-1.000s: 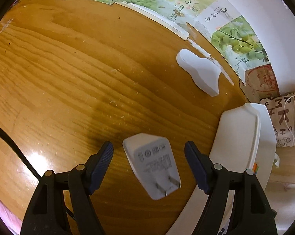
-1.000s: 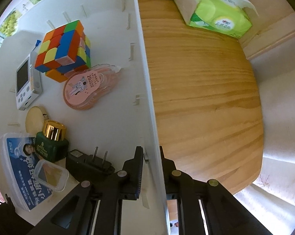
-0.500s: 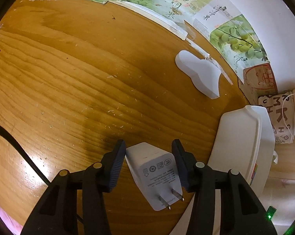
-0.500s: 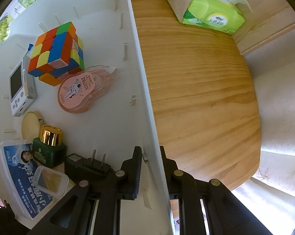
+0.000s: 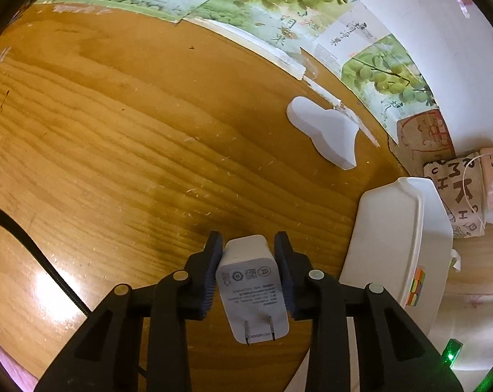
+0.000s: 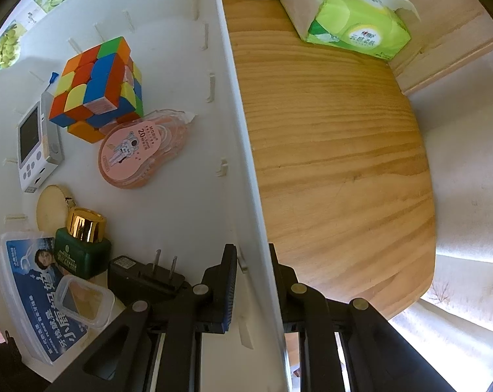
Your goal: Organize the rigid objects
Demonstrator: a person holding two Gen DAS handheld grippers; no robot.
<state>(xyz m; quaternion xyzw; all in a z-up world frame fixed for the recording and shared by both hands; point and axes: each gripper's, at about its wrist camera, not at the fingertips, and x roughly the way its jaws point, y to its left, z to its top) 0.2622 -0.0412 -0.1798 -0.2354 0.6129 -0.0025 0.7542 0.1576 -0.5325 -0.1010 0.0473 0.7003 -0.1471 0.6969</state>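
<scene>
My left gripper [image 5: 248, 248] is clamped on the white charger [image 5: 251, 285], both pads against its sides, 2 prongs pointing back toward the camera, over the wooden table [image 5: 115, 130]. My right gripper [image 6: 252, 254] pinches the white bin's wall [image 6: 246, 163]; the bin stands just right of the charger.

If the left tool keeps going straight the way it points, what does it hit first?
Holding the white charger, the left tool points along bare table; nothing stands directly ahead until the grape posters, probably. The white foam piece lies off to the right.
</scene>
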